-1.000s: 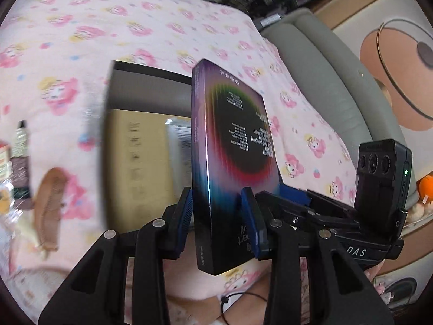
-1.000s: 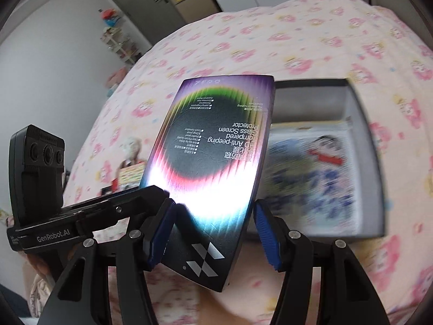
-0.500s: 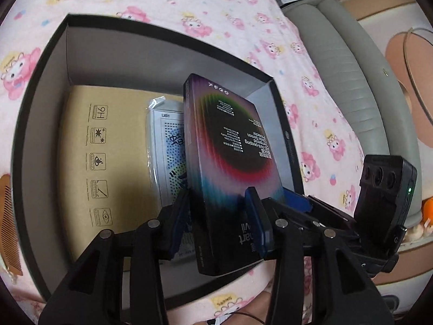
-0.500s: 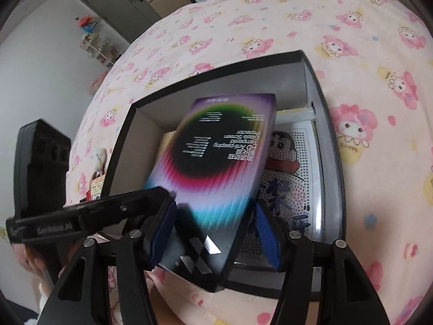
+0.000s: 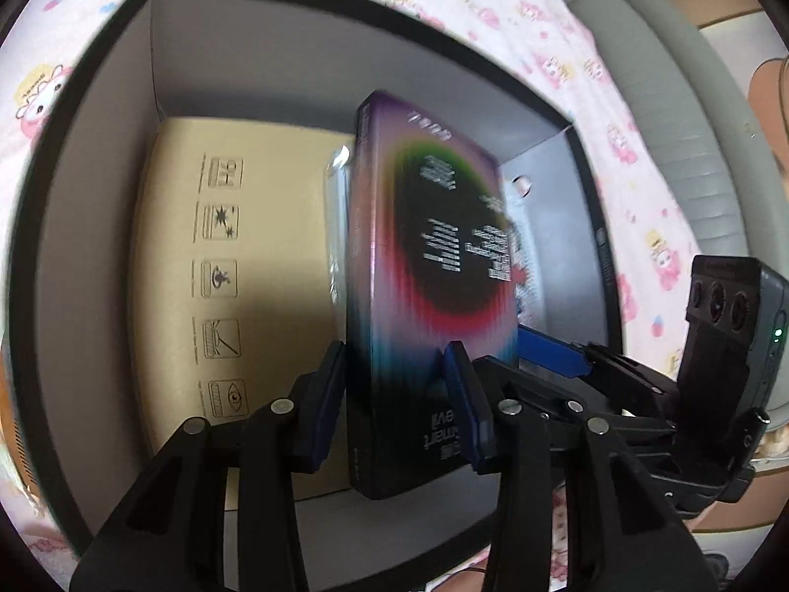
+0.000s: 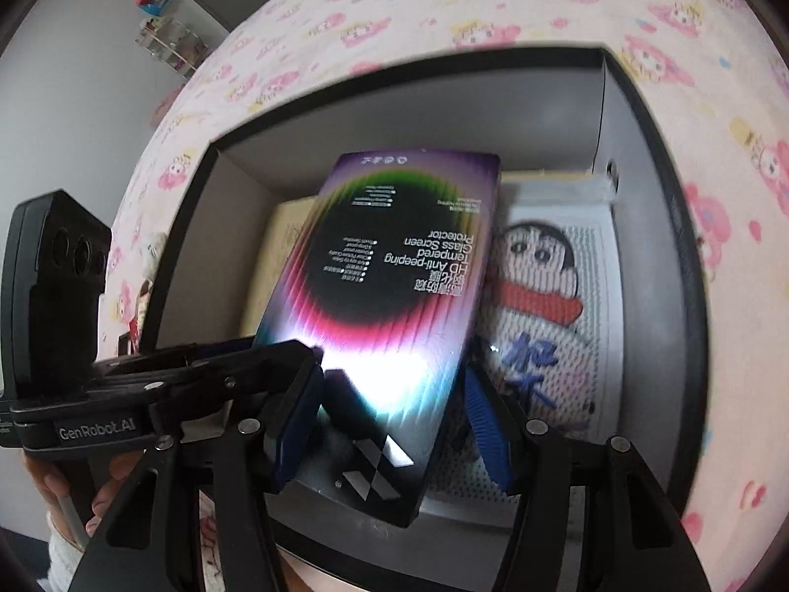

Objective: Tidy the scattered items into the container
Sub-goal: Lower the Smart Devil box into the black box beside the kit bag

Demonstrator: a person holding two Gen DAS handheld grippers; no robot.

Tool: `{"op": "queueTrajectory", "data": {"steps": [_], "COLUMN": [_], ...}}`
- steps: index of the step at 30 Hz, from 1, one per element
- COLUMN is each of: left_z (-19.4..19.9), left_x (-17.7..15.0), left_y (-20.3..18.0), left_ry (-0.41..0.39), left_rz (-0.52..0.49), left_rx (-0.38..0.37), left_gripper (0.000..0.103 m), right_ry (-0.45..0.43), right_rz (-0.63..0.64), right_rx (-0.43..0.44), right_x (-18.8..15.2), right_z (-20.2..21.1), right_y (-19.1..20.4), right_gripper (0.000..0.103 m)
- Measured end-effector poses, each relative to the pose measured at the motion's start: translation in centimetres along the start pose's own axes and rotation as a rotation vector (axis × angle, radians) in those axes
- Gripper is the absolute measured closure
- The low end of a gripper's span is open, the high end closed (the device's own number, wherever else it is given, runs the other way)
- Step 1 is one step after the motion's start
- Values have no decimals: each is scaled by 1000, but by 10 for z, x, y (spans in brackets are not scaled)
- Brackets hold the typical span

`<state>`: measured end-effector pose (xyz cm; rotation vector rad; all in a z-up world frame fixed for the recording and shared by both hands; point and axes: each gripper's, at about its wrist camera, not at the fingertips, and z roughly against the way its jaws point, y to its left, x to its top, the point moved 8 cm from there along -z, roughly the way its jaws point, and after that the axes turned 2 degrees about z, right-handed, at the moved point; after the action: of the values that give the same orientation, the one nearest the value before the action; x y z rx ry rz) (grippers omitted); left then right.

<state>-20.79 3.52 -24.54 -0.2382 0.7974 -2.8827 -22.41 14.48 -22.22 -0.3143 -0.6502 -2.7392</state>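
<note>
Landmark: black open-top box (image 5: 74,266) (image 6: 646,256) w/ grey inner walls, sitting on pink cartoon-print bedsheet (image 5: 636,113) (image 6: 394,5). Screen protector pack (image 5: 429,266) (image 6: 394,296), flat, rainbow-and-black cover, is held tilted above box floor, inside the box opening, far end pointing toward box's far wall. Left gripper (image 5: 399,394) clamped on pack's near end, blue pads (image 5: 325,394) pressing both broad faces; pack seen edge-on in left wrist view. Right gripper (image 6: 389,409): left pad touches pack's edge, right pad (image 6: 485,424) sits just beside the other edge; contact on that side cannot be confirmed, so grip state cannot tell. Left gripper's body (image 6: 148,385) also visible in right wrist view, left of pack; right gripper's fingers (image 5: 552,355) visible in left wrist view, right of pack. Inside box: tan cardboard carton (image 5: 246,266) w/ printed handling icons lying flat on floor, left portion; bagged cartoon-character item (image 6: 542,306), white w/ red scarf, lying flat against box's right wall, partly under pack. Grey cushioned seat (image 5: 690,113) outside box, beyond right wall. Both views motion-blurred.
</note>
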Motion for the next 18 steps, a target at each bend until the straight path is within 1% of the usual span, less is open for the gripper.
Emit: {"op": "queueTrajectory", "data": {"steps": [2, 6, 7, 9, 14, 18], "left_z": [-4, -6, -6, -6, -4, 0], "left_x": [-2, -7, -8, -10, -13, -17], "left_y": [2, 3, 3, 4, 1, -3], "left_ry": [8, 7, 5, 0, 10, 2], "left_rz": [6, 16, 12, -7, -33, -65], "left_rx": [0, -15, -1, 52, 116, 174], "left_gripper": [62, 62, 62, 63, 62, 62], "right_ry": [15, 4, 3, 14, 23, -8], "right_rz": [-13, -33, -36, -50, -54, -43], "right_rx": [-7, -12, -12, -7, -2, -6], "right_x": [-5, -7, -8, -11, -18, -21], "right_z": [-6, -3, -3, -6, -6, 8], "right_y": [-4, -9, -9, -10, -10, -8], "right_gripper": [48, 48, 48, 48, 48, 48]}}
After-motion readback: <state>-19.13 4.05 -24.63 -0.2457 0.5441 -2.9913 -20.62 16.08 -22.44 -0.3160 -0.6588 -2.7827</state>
